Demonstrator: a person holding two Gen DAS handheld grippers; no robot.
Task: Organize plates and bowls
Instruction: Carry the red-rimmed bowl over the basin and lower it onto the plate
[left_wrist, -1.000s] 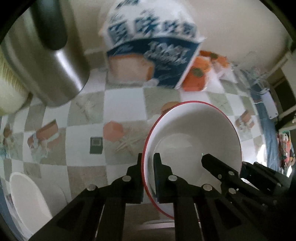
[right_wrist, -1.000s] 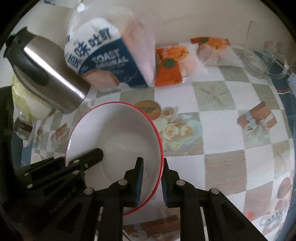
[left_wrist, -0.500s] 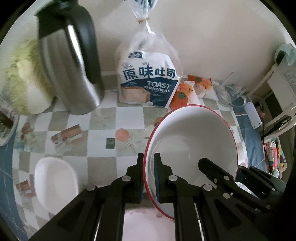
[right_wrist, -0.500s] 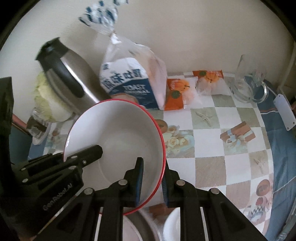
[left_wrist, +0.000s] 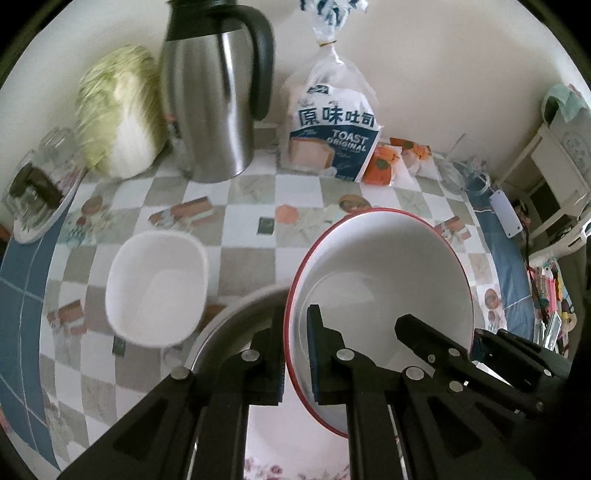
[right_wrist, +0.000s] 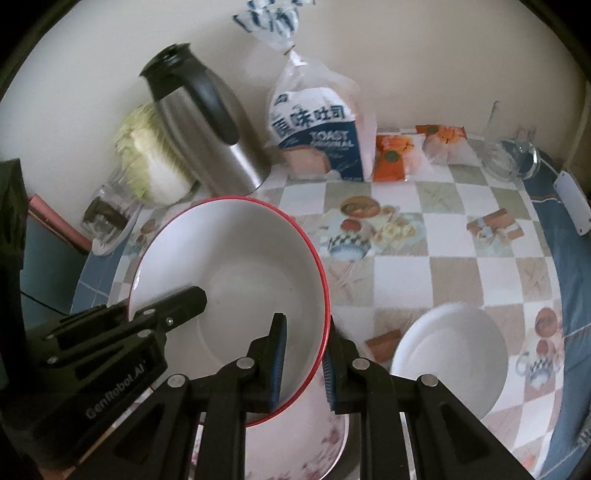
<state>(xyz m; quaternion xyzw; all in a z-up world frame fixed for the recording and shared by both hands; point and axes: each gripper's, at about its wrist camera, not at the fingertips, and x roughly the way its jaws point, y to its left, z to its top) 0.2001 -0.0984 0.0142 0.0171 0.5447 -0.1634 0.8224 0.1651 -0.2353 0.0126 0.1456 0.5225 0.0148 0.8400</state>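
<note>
Red-rimmed bowl (left_wrist: 384, 273): held tilted above the checked surface (left_wrist: 251, 229), over a metal basin (left_wrist: 236, 314). Left tongs (left_wrist: 295, 354) clamp its left rim; right tongs (right_wrist: 303, 358) clamp its right rim. White dish (left_wrist: 157, 288) to the left, white plate (right_wrist: 450, 350) to the right. Behind: flask (left_wrist: 210, 92), bread bag (left_wrist: 332, 125), cabbage (left_wrist: 118, 110).

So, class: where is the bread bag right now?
In both views, the bread bag stands at the table's back by the wall, between the steel jug and orange packets.
</note>
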